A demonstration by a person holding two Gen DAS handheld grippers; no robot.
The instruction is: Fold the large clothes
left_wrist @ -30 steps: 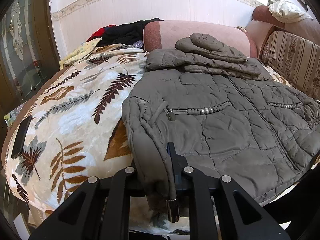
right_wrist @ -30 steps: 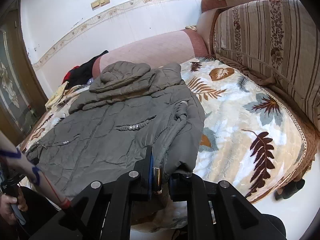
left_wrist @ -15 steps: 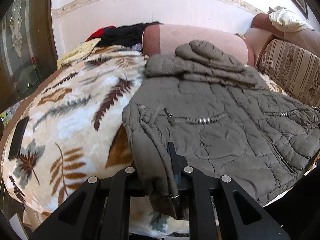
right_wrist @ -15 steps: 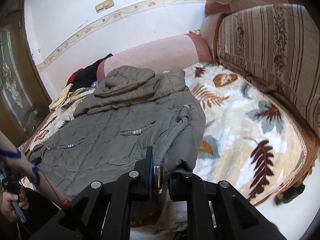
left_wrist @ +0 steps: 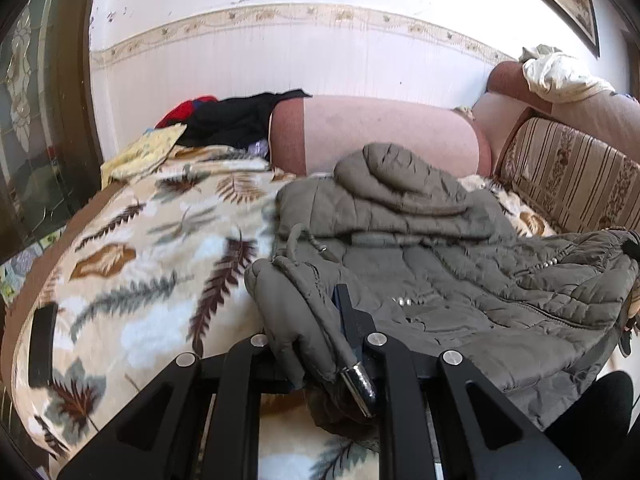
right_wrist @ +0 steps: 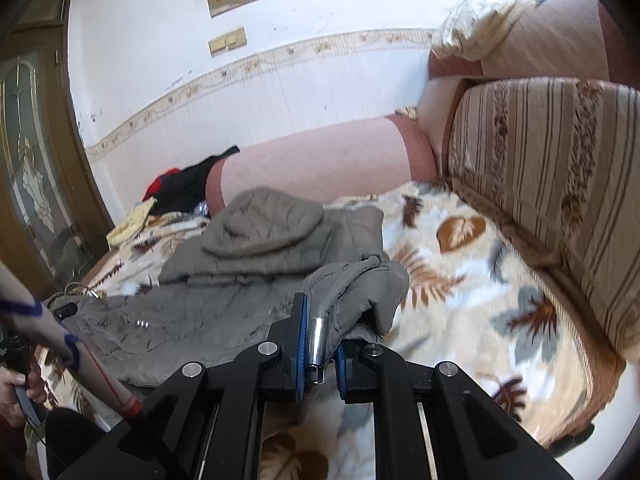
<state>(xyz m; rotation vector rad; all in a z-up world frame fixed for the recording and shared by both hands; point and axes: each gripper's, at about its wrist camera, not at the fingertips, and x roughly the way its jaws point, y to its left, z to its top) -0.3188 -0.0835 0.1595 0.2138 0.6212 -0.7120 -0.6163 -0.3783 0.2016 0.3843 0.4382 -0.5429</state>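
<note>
Left wrist view: left gripper clamped on jacket hem corner, raised over the blanket; sleeves and hood already folded in. Right wrist view: right gripper clamped on the opposite hem corner; bottom-to-top fold judged begun, not laid down.

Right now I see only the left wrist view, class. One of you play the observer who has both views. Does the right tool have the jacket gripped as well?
Observer: Yes. The right tool is shut on a corner of the jacket, with a metal toggle between its pads.
Operator: Is that corner lying flat?
Observer: No. It is held up off the leaf blanket, and the fabric drapes over one finger.
Operator: What is at the jacket's other end?
Observer: A hand grips a handle at the lower left edge of the right wrist view.
</note>
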